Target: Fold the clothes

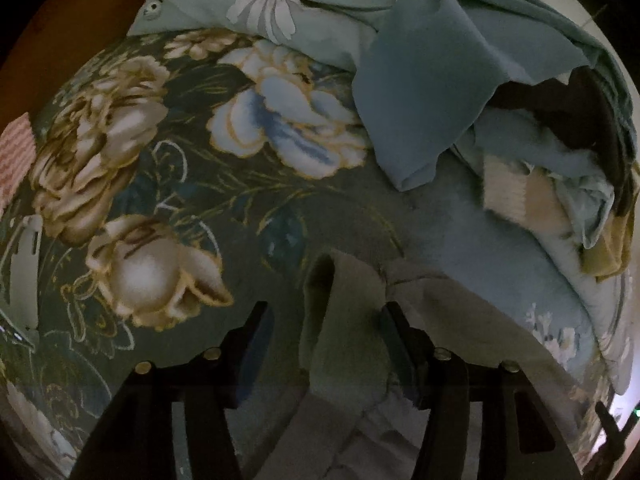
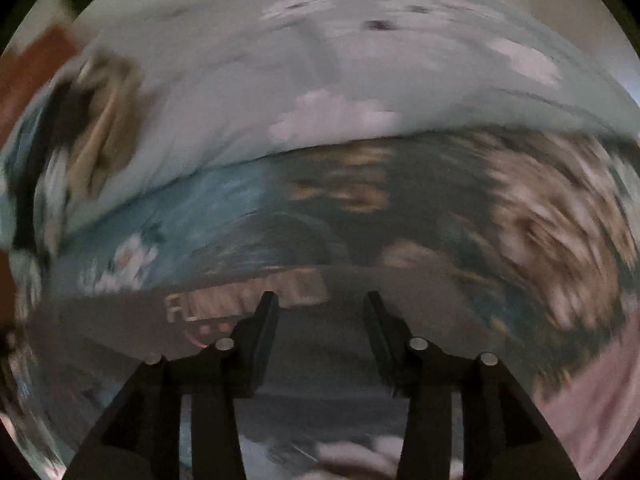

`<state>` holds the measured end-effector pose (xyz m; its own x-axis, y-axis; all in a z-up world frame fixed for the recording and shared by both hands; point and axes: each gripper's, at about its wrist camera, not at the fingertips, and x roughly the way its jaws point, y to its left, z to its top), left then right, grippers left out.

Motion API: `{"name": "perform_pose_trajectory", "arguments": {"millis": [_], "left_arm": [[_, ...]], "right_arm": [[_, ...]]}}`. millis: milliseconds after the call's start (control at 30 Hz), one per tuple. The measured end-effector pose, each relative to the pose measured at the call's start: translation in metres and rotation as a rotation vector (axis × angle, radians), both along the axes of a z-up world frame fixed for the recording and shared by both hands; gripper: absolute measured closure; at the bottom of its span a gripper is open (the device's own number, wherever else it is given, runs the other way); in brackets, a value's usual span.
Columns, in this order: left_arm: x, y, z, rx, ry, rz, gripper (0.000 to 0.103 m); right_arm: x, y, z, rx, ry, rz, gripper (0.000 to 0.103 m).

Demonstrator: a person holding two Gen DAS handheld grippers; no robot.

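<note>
dim light | left view sharp | right view motion-blurred | fisheye edges warped, dark

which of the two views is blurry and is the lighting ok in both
Right wrist view: heavily motion-smeared, the floral bedspread and the grey garment only smudges, while the right gripper stays sharp, open. Left wrist view: sharp though dim, the bedspread flowers crisp, a grey garment fold between the open left gripper fingers. Both are dim, with fisheye bending.
</note>
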<state>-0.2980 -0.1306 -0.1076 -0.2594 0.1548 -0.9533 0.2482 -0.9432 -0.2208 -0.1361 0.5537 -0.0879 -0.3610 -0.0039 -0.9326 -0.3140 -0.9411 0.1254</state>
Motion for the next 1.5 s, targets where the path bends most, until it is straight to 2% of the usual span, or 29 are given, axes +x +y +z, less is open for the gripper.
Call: {"name": "perform_pose_trajectory", "arguments": {"millis": [133, 267, 367, 467, 533, 767, 833, 867, 900, 967, 1100, 1200, 1300, 1367, 1433, 1500], "left_arm": [[-0.007, -0.004, -0.007, 0.029, -0.012, 0.001, 0.035], [-0.013, -0.004, -0.014, 0.080, -0.021, -0.008, 0.033], [-0.017, 0.005, -0.021, 0.094, -0.035, -0.049, 0.033], [-0.022, 0.015, -0.029, 0.068, -0.051, -0.093, 0.032], [-0.026, 0.020, -0.033, 0.055, -0.054, -0.107, 0.032], [-0.027, 0.022, -0.031, 0.121, -0.014, -0.088, 0.034], [-0.025, 0.023, -0.028, 0.137, 0.004, -0.091, 0.035], [-0.024, 0.024, -0.027, 0.141, 0.012, -0.097, 0.040], [-0.023, 0.025, -0.025, 0.141, 0.020, -0.105, 0.043], [-0.021, 0.026, -0.023, 0.138, 0.037, -0.122, 0.055], [-0.016, 0.028, -0.012, 0.143, 0.100, -0.139, 0.063], [-0.023, 0.025, 0.002, 0.194, 0.158, -0.128, 0.065], [-0.037, 0.036, 0.003, 0.185, 0.161, -0.150, 0.065], [-0.047, 0.043, 0.004, 0.179, 0.164, -0.164, 0.065], [-0.055, 0.050, 0.002, 0.167, 0.158, -0.174, 0.065], [-0.061, 0.054, -0.016, 0.133, 0.107, -0.157, 0.064]], "right_arm": [[-0.035, -0.053, -0.022, 0.000, -0.065, 0.227, 0.050], [-0.054, -0.101, -0.038, 0.131, -0.108, 0.461, 0.050], [-0.063, -0.114, -0.048, 0.161, -0.135, 0.532, 0.050], [-0.069, -0.123, -0.057, 0.176, -0.162, 0.578, 0.050], [-0.070, -0.123, -0.059, 0.160, -0.168, 0.581, 0.050], [-0.062, -0.128, -0.058, 0.146, -0.178, 0.586, 0.051], [-0.061, -0.133, -0.058, 0.147, -0.189, 0.585, 0.058], [-0.060, -0.136, -0.058, 0.150, -0.193, 0.588, 0.064], [-0.059, -0.139, -0.057, 0.155, -0.196, 0.596, 0.078], [-0.056, -0.147, -0.056, 0.154, -0.199, 0.618, 0.094], [-0.049, -0.157, -0.051, 0.192, -0.176, 0.631, 0.097], [-0.052, -0.152, -0.031, 0.225, -0.102, 0.582, 0.098], [-0.064, -0.140, -0.002, 0.261, -0.006, 0.502, 0.098], [-0.075, -0.134, 0.009, 0.301, 0.024, 0.452, 0.098], [-0.087, -0.128, 0.010, 0.326, 0.022, 0.404, 0.098], [-0.099, -0.124, -0.001, 0.336, -0.014, 0.388, 0.098]]}}
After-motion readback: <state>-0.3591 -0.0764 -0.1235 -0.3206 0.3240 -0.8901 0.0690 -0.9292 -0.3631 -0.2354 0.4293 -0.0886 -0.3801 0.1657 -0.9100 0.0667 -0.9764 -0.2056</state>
